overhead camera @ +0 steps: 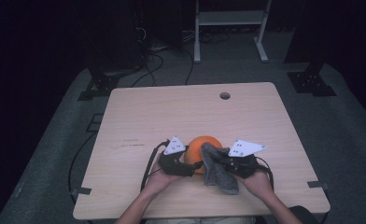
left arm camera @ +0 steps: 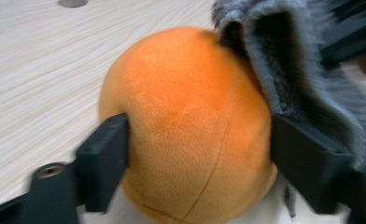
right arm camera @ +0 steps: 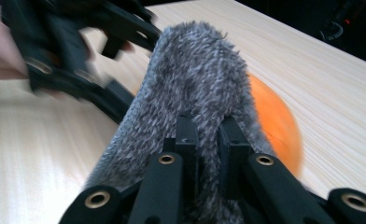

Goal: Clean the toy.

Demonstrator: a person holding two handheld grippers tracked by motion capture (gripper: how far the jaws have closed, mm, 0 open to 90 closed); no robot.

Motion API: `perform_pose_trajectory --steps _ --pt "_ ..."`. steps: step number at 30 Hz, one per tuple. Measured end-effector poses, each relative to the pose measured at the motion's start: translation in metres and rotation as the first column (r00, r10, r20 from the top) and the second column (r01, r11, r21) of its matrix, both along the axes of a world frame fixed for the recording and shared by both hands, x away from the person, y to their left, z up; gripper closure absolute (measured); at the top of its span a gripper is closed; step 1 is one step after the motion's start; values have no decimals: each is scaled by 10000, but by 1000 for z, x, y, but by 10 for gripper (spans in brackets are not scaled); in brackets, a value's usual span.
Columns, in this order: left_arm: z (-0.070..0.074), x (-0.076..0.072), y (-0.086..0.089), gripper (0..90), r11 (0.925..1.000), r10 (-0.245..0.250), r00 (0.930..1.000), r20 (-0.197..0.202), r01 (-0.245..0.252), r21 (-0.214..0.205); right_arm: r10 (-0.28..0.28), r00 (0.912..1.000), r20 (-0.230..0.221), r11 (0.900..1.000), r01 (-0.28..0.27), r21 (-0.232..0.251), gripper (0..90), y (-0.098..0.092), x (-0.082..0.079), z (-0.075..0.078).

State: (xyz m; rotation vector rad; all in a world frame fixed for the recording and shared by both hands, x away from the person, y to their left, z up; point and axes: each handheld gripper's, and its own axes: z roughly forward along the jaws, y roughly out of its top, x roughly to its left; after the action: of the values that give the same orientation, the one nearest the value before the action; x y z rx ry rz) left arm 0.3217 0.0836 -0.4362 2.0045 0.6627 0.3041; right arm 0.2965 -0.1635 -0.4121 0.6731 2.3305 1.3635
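Observation:
An orange plush ball [overhead camera: 203,142] [left arm camera: 190,130] rests on the wooden table [overhead camera: 172,112] near its front edge. My left gripper [overhead camera: 193,164] [left arm camera: 197,154] comes at it from the left. Its two black jaws press on the ball's opposite sides, and the far jaw also touches the cloth. A grey fuzzy cloth [overhead camera: 218,175] [left arm camera: 284,60] [right arm camera: 195,79] is draped against the ball's right side. My right gripper [overhead camera: 224,161] [right arm camera: 207,135] is shut on it, with the pile bunched between its jaws. In the right gripper view the ball [right arm camera: 274,126] peeks out behind the cloth, and the left gripper [right arm camera: 78,51] is a blur at upper left.
A round cable hole [overhead camera: 224,95] sits near the table's far edge. The bare tabletop stretches behind and to both sides of the hands. Beyond the table are a white metal stand [overhead camera: 230,18], black stand bases and floor cables [overhead camera: 148,65].

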Motion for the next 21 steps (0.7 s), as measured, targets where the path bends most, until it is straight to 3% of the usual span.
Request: perform_pose_trajectory --steps 3,6,9,10,13,15,16,18,21 --pt "1 -4 0 331 9992 -91 9991 415 75 398 -60 9996 279 10000 62 -51 805 4 3 2" --pt "-1 -6 -1 354 9971 -292 9971 703 242 716 -477 9988 124 9987 475 158 804 -6 11 2" --pt "-1 -8 -2 349 9951 -441 9947 925 356 918 -1173 9927 274 9916 1186 -516 805 -17 15 -3" --pt "-1 -8 -2 333 9961 -421 9951 895 348 817 -1271 9919 76 9906 1273 -495 804 -21 17 -5" --pt "5 -2 -4 182 9993 -160 9986 507 142 356 -998 9949 -174 9946 993 -292 805 -24 15 -6" --pt "5 0 -6 149 9995 -14 9993 374 2 317 -523 9981 -331 9986 526 90 804 -18 11 -3" --pt "4 0 -6 153 9987 -32 9992 403 11 514 -214 9991 -375 9996 221 193 804 -14 8 -2" --pt "1 -4 -5 256 9978 -123 9970 758 74 652 266 9992 -299 9988 -253 417 804 -6 4 1" --pt "2 -5 0 367 9984 -113 9957 923 62 557 227 9996 -190 9973 -213 707 804 -6 9 1"
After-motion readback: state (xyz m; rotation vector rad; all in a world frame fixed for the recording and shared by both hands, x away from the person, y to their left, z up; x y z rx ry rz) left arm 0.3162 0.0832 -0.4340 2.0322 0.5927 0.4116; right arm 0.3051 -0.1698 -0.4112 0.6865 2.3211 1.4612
